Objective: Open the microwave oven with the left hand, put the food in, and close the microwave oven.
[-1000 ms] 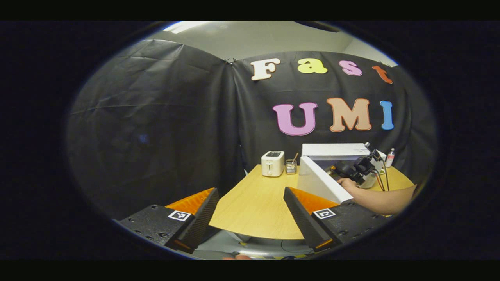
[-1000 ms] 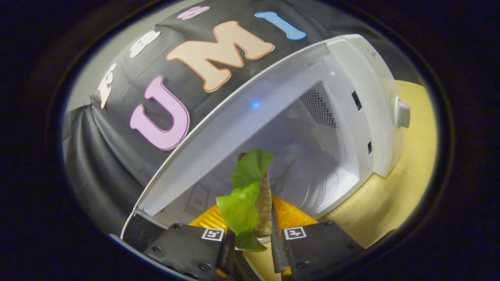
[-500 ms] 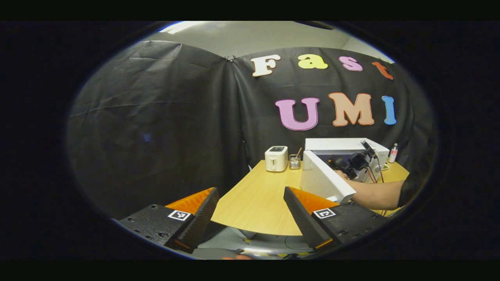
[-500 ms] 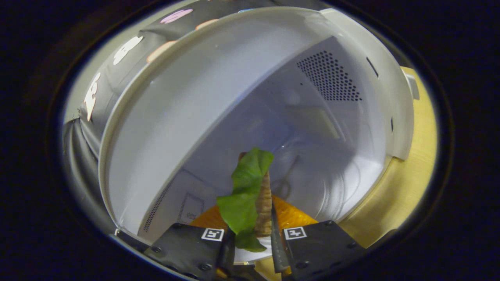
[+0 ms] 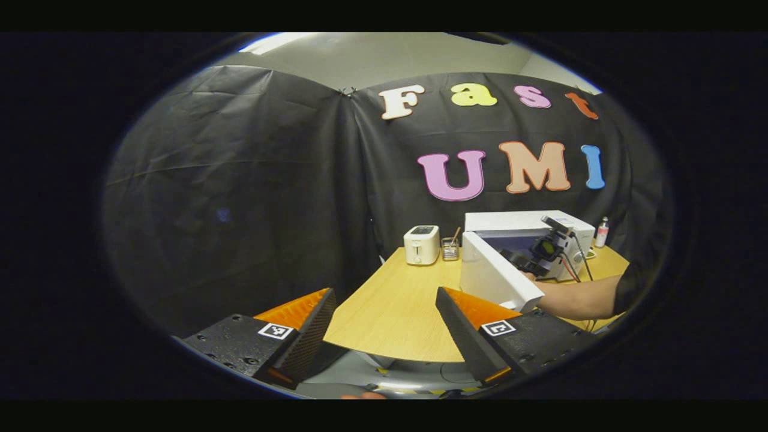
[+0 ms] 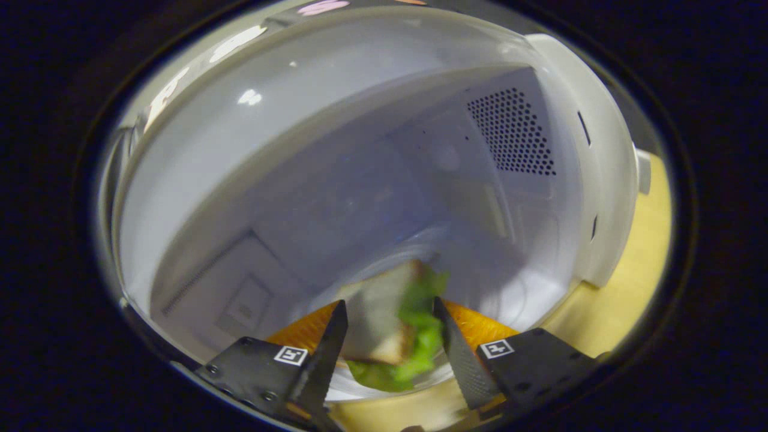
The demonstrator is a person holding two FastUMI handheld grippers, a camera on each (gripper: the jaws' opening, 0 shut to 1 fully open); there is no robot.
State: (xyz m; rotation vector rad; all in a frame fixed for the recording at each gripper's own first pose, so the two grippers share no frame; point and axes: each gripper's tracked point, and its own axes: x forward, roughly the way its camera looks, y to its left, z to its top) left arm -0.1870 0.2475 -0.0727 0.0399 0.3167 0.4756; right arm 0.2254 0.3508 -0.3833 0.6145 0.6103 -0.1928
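Right gripper view: right gripper (image 6: 390,327) spread inside microwave (image 6: 540,180), sandwich (image 6: 393,336) blurred between fingers, contact unclear; left gripper (image 5: 384,324) wide, empty.

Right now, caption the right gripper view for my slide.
Open claw releasing a lettuce sandwich inside the open microwave.

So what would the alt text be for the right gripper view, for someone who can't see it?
A sandwich with green lettuce, blurred, sits between the right gripper's parted fingers, at the mouth of an open white microwave. Its pale cavity has a perforated vent on one wall, and wooden table shows alongside.
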